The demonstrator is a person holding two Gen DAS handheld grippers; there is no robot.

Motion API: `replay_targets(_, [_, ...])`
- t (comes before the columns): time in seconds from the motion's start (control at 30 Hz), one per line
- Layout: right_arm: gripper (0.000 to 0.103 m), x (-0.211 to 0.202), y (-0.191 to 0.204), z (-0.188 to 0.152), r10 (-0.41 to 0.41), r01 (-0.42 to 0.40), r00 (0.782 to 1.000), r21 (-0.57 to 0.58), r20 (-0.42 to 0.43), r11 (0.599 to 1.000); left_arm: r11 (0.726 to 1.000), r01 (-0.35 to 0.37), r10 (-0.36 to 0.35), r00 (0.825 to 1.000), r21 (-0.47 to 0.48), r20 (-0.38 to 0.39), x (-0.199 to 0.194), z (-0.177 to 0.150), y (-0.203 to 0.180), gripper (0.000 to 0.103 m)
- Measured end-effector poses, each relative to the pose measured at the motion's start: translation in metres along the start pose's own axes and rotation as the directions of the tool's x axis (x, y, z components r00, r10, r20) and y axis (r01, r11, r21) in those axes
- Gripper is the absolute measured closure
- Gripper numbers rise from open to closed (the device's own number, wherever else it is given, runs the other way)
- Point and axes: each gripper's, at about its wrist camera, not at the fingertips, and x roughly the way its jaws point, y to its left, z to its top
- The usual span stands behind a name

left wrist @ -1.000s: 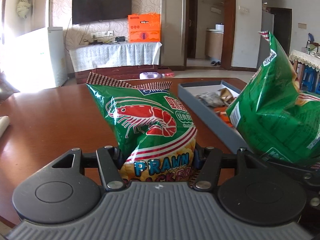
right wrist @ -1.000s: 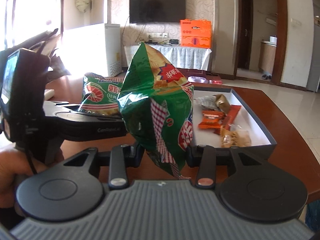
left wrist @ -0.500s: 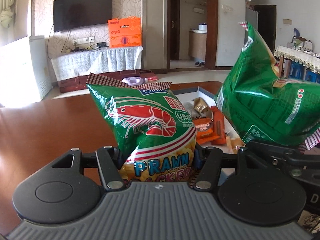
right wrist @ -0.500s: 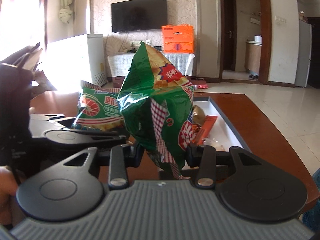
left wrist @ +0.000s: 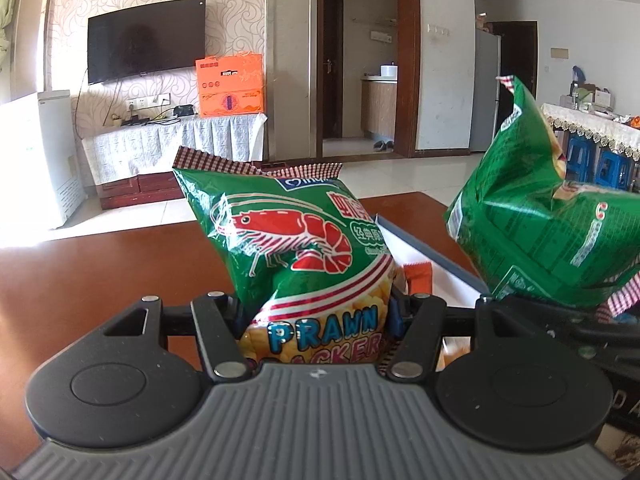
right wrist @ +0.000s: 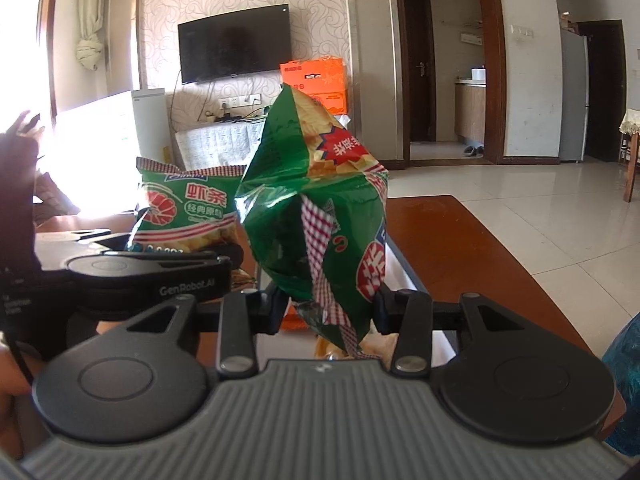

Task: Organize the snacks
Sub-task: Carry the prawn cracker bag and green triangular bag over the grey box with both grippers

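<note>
Green foil prawn-cracker bag [left wrist: 296, 248] sits clamped in the left gripper [left wrist: 316, 312]; crumpled green chip bag [right wrist: 320, 216] is pinched by the right gripper [right wrist: 328, 308]. Lower each flat into the grey tray [left wrist: 440, 258] just ahead before releasing.

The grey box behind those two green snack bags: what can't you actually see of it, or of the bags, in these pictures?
- Grey box contents: left wrist view, prawn cracker bag covers nearly everything.
- Same box: right wrist view, crumpled green bag hides it.
- Prawn bag's bottom: left claw body cuts it off.
- Crumpled bag's name: folded, partly unreadable.
</note>
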Motion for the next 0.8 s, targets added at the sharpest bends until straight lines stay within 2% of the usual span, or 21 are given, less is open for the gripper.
replay_targets(0.3, [0.058,0.013,-0.004,0.001,-0.031,0.031,0.999,0.012,0.010,0.999,1.000,0.022,-0.022,1.000,-0.003,0.017,0.049,0.031,-0.001,0.038])
replay_targets(0.57, [0.058,0.018,-0.002,-0.005,-0.045,0.045,0.999,-0.007,-0.003,0.999,0.999,0.039,-0.039,0.999,-0.003,0.015,0.085,0.045,-0.002,0.038])
replay_targets(0.8, [0.058,0.027,-0.001,0.000,-0.053,0.053,0.998,-0.013,-0.020,0.999,0.999,0.045,-0.045,0.999,-0.020,-0.007,0.108,0.042,-0.003,0.037])
